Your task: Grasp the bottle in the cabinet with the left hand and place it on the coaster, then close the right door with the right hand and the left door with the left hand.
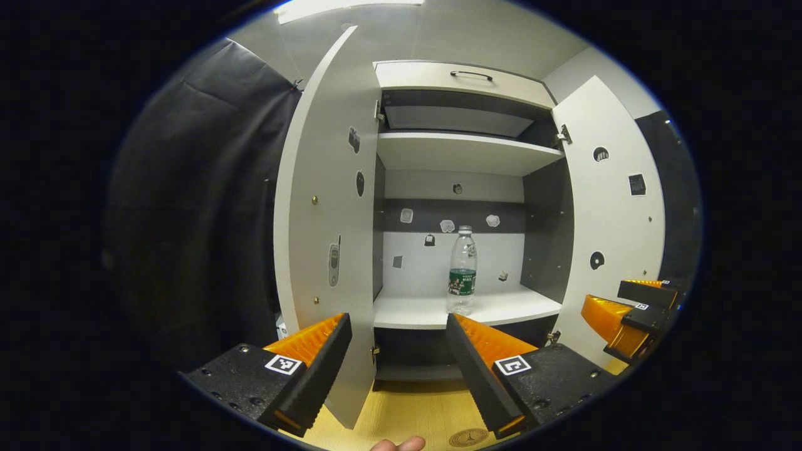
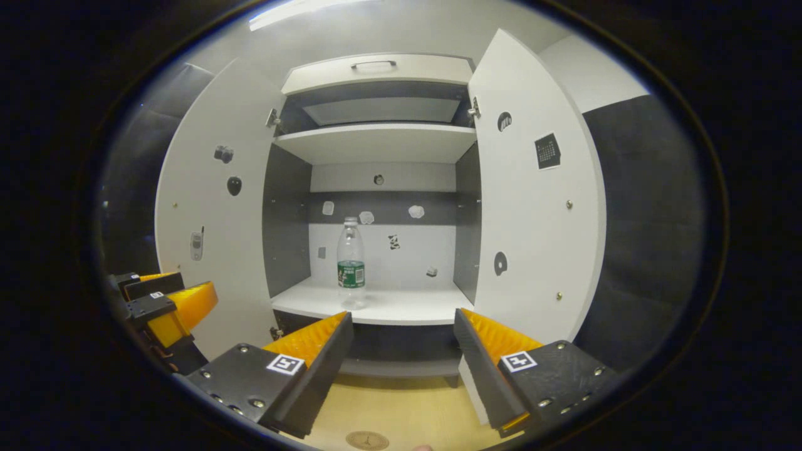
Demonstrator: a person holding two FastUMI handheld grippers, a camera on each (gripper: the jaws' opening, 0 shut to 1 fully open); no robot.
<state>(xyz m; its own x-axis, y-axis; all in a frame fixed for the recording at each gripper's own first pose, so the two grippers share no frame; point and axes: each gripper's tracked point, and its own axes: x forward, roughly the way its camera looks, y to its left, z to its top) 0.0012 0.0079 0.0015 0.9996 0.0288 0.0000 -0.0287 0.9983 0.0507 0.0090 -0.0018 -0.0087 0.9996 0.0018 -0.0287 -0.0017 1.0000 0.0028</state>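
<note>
Both tongs wide, nothing grasped yet

From left: the left door (image 1: 326,207) stood open, left gripper (image 1: 398,351) gaped short of the bottle (image 1: 462,270) upright on the cabinet shelf (image 1: 438,311); a skewed reach could topple it; right gripper (image 2: 401,344) gaped too

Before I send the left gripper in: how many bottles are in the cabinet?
1. A single bottle stands upright on the lower shelf, near its front edge, between the two open doors. The upper shelf shows nothing on it, though its back is partly out of sight.
</note>
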